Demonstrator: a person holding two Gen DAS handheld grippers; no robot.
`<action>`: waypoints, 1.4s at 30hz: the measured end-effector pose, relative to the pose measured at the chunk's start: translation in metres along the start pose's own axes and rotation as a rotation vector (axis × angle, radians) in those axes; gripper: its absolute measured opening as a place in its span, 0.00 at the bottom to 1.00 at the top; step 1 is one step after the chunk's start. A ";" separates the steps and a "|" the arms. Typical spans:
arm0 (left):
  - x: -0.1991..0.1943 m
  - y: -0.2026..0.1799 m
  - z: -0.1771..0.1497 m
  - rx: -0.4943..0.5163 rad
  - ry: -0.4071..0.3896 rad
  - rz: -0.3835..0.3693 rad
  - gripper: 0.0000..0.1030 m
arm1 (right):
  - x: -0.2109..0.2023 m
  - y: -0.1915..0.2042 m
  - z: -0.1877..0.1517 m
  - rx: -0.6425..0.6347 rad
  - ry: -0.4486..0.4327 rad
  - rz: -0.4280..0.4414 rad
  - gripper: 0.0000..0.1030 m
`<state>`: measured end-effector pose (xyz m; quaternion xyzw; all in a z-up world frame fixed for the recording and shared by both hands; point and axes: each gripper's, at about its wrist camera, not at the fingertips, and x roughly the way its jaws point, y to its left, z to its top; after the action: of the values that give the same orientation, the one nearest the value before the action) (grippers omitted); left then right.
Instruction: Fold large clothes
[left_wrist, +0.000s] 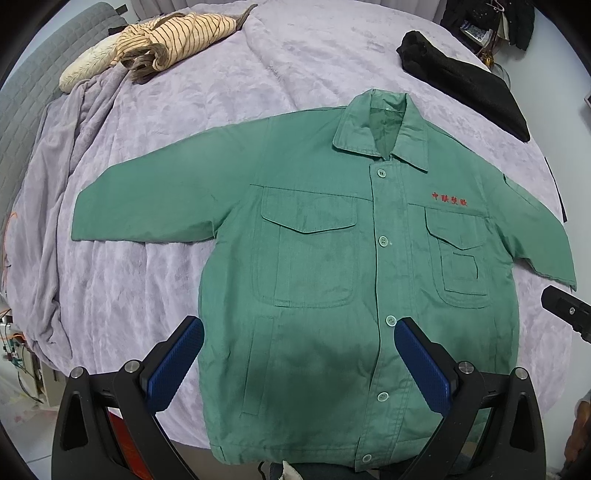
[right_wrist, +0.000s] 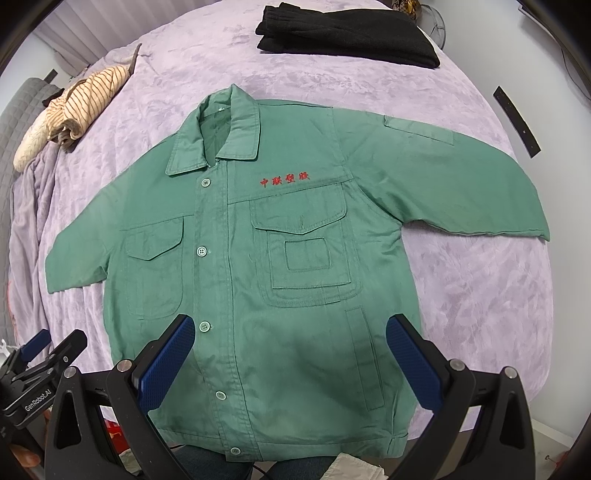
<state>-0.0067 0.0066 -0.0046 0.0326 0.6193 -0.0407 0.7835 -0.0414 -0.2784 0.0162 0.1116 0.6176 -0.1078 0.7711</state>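
Note:
A green work jacket (left_wrist: 317, 266) (right_wrist: 258, 266) lies flat and buttoned, front up, on a lilac bedspread (left_wrist: 166, 147), both sleeves spread out to the sides, collar at the far end. Red embroidered characters sit above one chest pocket. My left gripper (left_wrist: 299, 325) hangs open above the jacket's lower front, blue pads wide apart, holding nothing. Likewise my right gripper (right_wrist: 290, 325) is open over the lower front near the hem. The other gripper's body (right_wrist: 40, 365) shows at the lower left of the right wrist view.
A crumpled striped cream garment (left_wrist: 173, 37) (right_wrist: 85, 99) lies at the far left of the bed. Folded black clothing (left_wrist: 465, 77) (right_wrist: 347, 33) rests at the far right. A grey quilted headboard (left_wrist: 33, 85) borders the left side. The bed edge runs just below the hem.

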 end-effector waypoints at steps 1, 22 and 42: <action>0.000 0.003 -0.002 -0.006 0.004 -0.007 1.00 | 0.000 0.000 -0.001 0.001 0.000 0.000 1.00; 0.144 0.292 0.047 -0.467 -0.234 -0.060 1.00 | 0.101 0.120 -0.024 -0.161 0.093 0.094 1.00; 0.141 0.347 0.110 -0.490 -0.410 -0.214 0.07 | 0.140 0.161 -0.031 -0.199 0.116 0.104 1.00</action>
<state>0.1688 0.3375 -0.1159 -0.2310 0.4401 0.0217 0.8674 0.0088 -0.1192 -0.1213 0.0725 0.6621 0.0005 0.7459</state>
